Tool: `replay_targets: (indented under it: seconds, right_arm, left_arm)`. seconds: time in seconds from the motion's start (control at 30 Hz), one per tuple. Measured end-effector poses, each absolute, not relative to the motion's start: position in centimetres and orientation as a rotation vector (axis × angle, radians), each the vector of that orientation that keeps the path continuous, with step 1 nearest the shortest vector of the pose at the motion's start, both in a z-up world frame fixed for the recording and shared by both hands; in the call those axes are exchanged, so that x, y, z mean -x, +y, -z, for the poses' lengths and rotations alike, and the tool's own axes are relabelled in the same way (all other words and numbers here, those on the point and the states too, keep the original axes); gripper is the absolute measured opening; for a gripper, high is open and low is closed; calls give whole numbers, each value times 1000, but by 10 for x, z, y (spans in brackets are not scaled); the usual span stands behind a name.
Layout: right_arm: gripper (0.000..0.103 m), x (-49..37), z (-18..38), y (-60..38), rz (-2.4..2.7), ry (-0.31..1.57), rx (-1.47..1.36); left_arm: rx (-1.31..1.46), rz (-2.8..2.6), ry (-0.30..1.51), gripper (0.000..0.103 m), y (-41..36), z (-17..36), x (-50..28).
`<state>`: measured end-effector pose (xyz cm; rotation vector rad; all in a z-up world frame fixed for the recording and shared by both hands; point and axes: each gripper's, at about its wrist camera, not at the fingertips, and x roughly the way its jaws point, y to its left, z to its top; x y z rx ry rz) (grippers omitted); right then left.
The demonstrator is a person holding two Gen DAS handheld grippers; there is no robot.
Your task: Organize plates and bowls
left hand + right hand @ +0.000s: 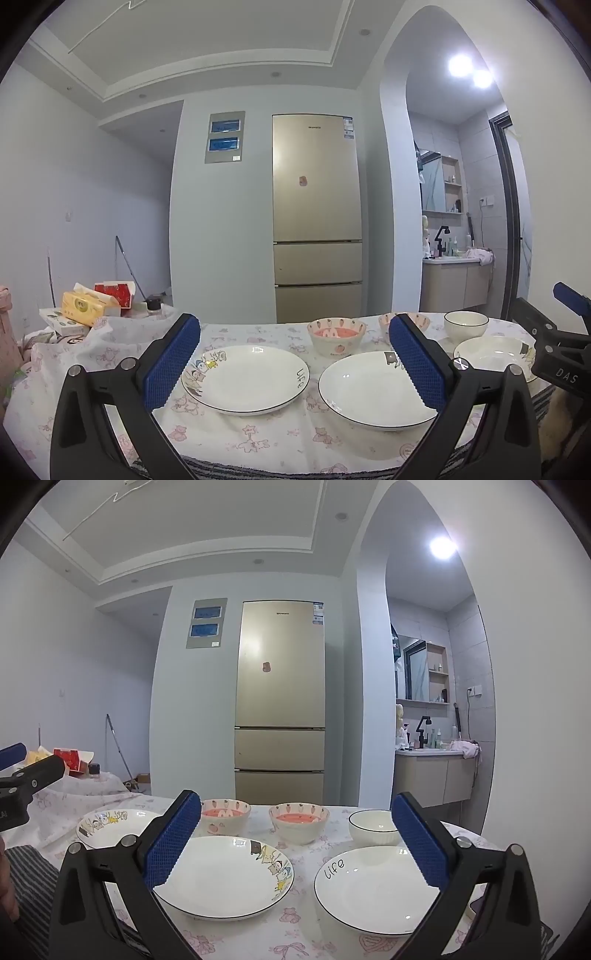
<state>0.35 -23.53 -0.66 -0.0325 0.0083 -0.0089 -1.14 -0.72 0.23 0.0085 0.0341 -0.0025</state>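
Left wrist view looks level across a table under a pink-printed cloth, with the left gripper spread wide and holding nothing – its blue pads frame two white plates with thin dark rims. One plate, with cartoon figures and the handwritten word "life", lies just beside the left pad; the middle plate runs partly behind the right pad. Behind them stand two strawberry-print bowls, one in clear sight and the other half hidden by that pad, then a plain white bowl and a third plate at the far right. The right gripper is equally wide and empty; part of it shows at the right edge of the left view, where the letters "DAS" can be read on its black body. In the right wrist view the nearest plate on the right also reads "life". Clutter sits at the table's far left corner – a yellow tissue pack, a red carton and a dark-capped jar. Beyond the table stands a gold fridge; its brand lettering is too small to read. Two blue-windowed panels hang on the wall beside it, and an arch opens onto a washroom with a vanity.
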Motion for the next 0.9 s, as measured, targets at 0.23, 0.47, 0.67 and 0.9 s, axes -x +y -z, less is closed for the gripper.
replay_targets:
  seconds: [0.23,0.47,0.67,0.9]
  right_arm:
    - [103,-3,8,-236,9,7,27]
    - [103,-8,9,-236,8,31,18]
    - [103,-7,8,-237,6,30,16]
    - [103,-18,9,-238,-55,83,12]
  left_arm:
    - [57,14,30,103,8,-3,13]
    - [101,10,35,103,15,-3,13]
    - [107,39,54,103,15,-2,11]
    - [103,17,48,103,14,-1,14]
